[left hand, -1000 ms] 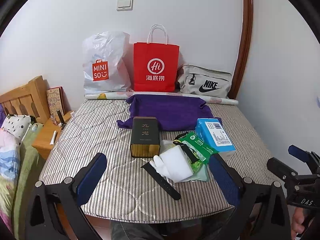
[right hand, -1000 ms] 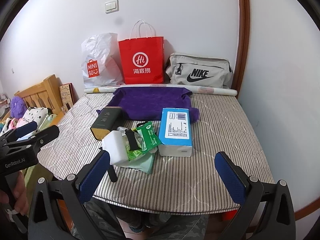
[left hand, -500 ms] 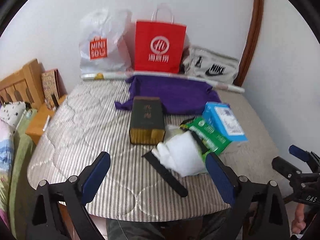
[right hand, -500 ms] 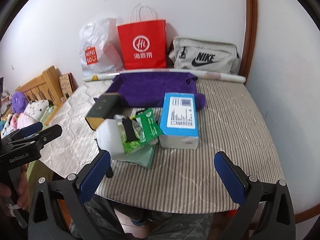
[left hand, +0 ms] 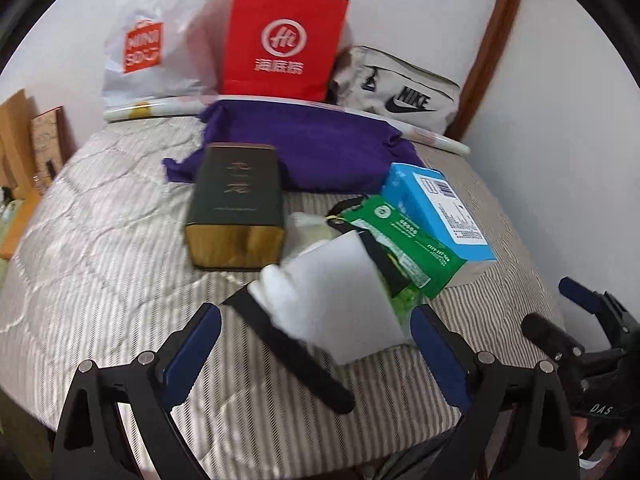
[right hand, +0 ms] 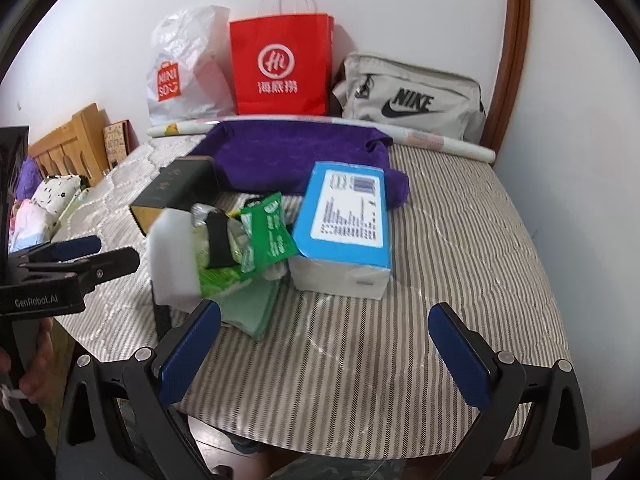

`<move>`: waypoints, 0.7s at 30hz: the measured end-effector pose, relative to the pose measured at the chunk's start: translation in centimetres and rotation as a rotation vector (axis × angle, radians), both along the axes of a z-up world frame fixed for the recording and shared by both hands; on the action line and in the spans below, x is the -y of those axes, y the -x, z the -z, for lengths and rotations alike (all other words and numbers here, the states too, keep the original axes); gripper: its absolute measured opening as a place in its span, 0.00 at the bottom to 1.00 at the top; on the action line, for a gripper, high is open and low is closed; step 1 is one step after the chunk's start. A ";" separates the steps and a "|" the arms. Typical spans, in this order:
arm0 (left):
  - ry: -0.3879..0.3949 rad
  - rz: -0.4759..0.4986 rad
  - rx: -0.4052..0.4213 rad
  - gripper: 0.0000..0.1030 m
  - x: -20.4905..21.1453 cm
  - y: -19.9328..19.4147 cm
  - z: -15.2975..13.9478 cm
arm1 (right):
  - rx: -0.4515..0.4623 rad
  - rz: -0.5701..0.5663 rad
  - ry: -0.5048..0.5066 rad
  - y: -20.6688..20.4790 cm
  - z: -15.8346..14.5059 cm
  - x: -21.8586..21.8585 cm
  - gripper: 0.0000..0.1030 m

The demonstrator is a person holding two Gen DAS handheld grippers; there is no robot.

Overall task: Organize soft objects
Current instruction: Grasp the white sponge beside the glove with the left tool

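Note:
A white foam sponge (left hand: 340, 292) lies on the striped mattress (left hand: 100, 240), on a pile with a black strap (left hand: 288, 348), a green packet (left hand: 404, 236) and pale green cloth (right hand: 248, 308). A purple cloth (left hand: 312, 144) lies spread at the back. My left gripper (left hand: 316, 356) is open and empty, its jaws on either side of the sponge, just in front of it. My right gripper (right hand: 324, 348) is open and empty over bare mattress, in front of the blue tissue box (right hand: 344, 216).
A dark box with gold ends (left hand: 236, 204) lies left of the pile. A Miniso plastic bag (left hand: 160, 40), a red paper bag (left hand: 280, 40), a grey Nike bag (left hand: 400, 92) and a paper roll (right hand: 440, 144) line the wall. A wooden headboard (right hand: 68, 144) stands far left.
Both grippers have moved forward and lower toward the pile. The left gripper has come up to the white sponge. Both jaws stayed open.

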State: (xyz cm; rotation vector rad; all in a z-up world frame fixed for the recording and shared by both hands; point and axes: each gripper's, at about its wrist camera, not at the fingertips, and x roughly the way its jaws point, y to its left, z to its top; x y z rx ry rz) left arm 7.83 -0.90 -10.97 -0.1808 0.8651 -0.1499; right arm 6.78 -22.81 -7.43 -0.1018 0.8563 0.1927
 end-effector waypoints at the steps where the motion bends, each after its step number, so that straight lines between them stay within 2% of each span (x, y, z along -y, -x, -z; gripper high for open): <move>1: 0.021 0.013 0.003 0.93 0.2 -0.4 0.3 | -0.005 -0.002 -0.006 -0.1 0.2 0.1 0.99; 5: 0.082 0.046 -0.001 0.92 0.5 -1.4 0.9 | -0.055 0.002 -0.001 -0.8 1.5 0.3 0.99; 7: 0.074 0.060 -0.009 0.89 0.8 -1.8 1.2 | -0.073 0.000 -0.003 -1.1 2.1 0.3 0.99; 10: 0.082 0.084 -0.020 0.74 0.9 -2.4 1.8 | -0.085 -0.002 -0.029 -1.4 2.8 0.5 0.99; 13: 0.091 0.085 -0.035 0.72 0.9 -3.0 2.4 | -0.101 -0.002 -0.040 -1.7 3.4 0.5 0.99; 14: 0.091 0.088 -0.036 0.68 0.9 -3.2 2.6 | -0.104 -0.006 -0.033 -1.9 3.7 0.5 0.99; 15: 0.092 0.094 -0.036 0.64 0.9 -3.3 2.6 | -0.102 -0.009 -0.027 -2.0 3.8 0.4 0.99; 16: 0.093 0.099 -0.039 0.53 1.0 -3.4 2.7 | -0.101 -0.012 -0.022 -2.1 4.0 0.4 0.99; 18: 0.094 0.106 -0.040 0.52 1.1 -3.4 2.5 | -0.108 -0.015 -0.015 -2.3 4.3 0.4 0.99; 21: 0.091 0.116 0.002 0.52 1.0 -2.8 1.1 | -0.112 -0.012 -0.020 -2.6 4.5 0.5 0.99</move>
